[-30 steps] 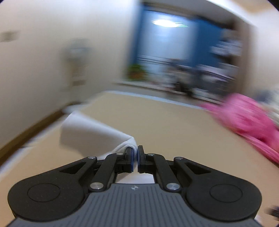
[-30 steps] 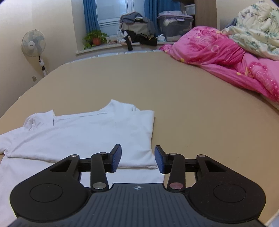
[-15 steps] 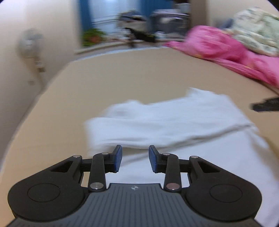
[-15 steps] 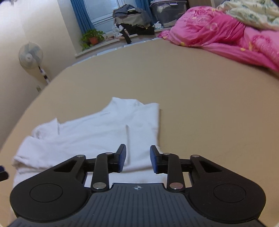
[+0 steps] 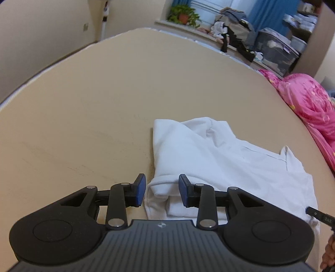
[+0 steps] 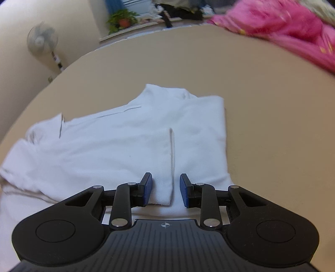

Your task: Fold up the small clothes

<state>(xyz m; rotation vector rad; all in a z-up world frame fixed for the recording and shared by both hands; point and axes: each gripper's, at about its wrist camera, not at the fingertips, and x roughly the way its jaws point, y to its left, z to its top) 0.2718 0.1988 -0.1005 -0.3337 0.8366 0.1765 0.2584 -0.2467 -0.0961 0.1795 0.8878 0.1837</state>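
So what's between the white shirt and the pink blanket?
Nothing but bare tan mattress lies between the white shirt and the pink blanket. The right wrist view shows it best.

Pink quilt [image 5: 307,98], potted plant [image 5: 183,15] (windowsill), fan [image 6: 41,40], storage bin [image 5: 276,52].

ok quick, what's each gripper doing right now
left gripper: open, folded edge of the white shirt between its jaws, not pinched
right gripper: open, the shirt's folded sleeve cuff between its jaws, not pinched
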